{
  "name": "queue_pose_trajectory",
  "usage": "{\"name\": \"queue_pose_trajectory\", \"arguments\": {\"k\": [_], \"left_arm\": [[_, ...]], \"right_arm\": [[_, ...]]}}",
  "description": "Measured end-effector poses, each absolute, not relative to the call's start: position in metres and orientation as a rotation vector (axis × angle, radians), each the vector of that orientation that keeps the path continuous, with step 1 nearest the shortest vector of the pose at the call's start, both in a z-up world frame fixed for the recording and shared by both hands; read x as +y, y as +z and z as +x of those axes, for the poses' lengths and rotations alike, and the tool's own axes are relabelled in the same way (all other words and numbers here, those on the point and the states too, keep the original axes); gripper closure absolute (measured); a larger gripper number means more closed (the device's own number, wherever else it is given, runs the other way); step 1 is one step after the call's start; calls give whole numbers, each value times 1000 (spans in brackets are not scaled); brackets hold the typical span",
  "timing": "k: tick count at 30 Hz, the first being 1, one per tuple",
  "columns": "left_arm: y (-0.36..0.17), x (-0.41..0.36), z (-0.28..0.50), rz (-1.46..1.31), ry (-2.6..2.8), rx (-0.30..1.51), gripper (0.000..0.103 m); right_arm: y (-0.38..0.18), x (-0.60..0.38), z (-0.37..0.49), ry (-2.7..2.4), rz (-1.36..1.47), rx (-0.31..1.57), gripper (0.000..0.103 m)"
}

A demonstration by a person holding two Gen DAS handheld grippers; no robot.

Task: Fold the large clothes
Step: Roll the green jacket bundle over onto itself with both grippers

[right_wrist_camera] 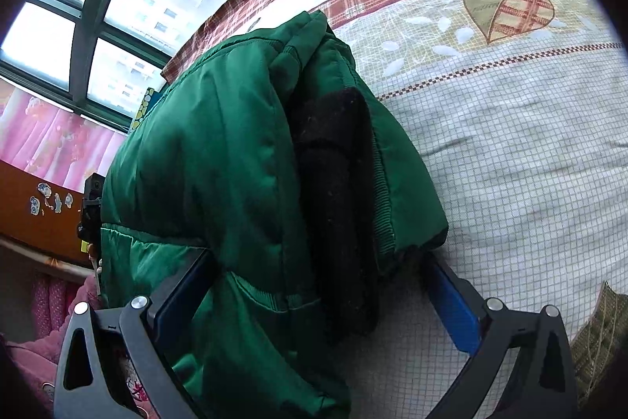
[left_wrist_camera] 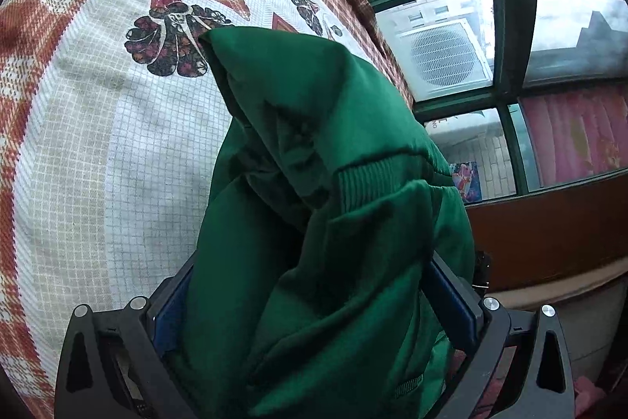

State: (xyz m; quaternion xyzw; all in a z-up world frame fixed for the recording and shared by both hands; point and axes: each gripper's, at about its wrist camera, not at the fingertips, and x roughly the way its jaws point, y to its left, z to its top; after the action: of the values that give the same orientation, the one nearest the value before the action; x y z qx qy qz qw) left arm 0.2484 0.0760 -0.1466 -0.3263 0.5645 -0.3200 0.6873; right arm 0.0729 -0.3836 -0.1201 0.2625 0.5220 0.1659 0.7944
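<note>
The green padded jacket [left_wrist_camera: 337,183] hangs bunched above the patterned bedspread [left_wrist_camera: 98,152], puffy, soft and probably slick. Our left gripper [left_wrist_camera: 314,301] pinches a thick wad of it; our right gripper [right_wrist_camera: 318,293] has cloth between wide jaws, grip uncertain. We'd hold seams or ribbed hem [right_wrist_camera: 382,191], not slippery shell

Both cams sit right behind their fingers, looking forward, super close to the jacket [left_wrist_camera: 333,222], which fills the middle of each view. Left wrist has the bed [left_wrist_camera: 98,144] on its left and the window [left_wrist_camera: 506,26] on its right; right wrist is mirrored. Both share all three.
</note>
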Motion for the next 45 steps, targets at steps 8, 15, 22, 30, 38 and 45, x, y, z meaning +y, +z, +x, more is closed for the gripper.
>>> {"name": "queue_pose_trajectory", "arguments": {"k": [8,15,22,30,38,45], "left_arm": [[-134,74,230,-700,-667,1197,0],[-133,67,230,-652,-598,1203,0],[-130,55,231,-595,-523,1214,0],[-129,47,228,-562,-468,1206,0],[-127,41,231,-547,-444,1218,0],[-131,41,239,-544,-440,1225,0]], "right_arm": [[-123,-401,79,393,651,1044,0],[-125,-410,90,468,689,1013,0],[-89,-378,79,436,425,929,30],[-85,-368,72,511,302,911,29],[-105,-411,84,611,555,1016,19],[-120,-425,101,620,600,1082,0]]}}
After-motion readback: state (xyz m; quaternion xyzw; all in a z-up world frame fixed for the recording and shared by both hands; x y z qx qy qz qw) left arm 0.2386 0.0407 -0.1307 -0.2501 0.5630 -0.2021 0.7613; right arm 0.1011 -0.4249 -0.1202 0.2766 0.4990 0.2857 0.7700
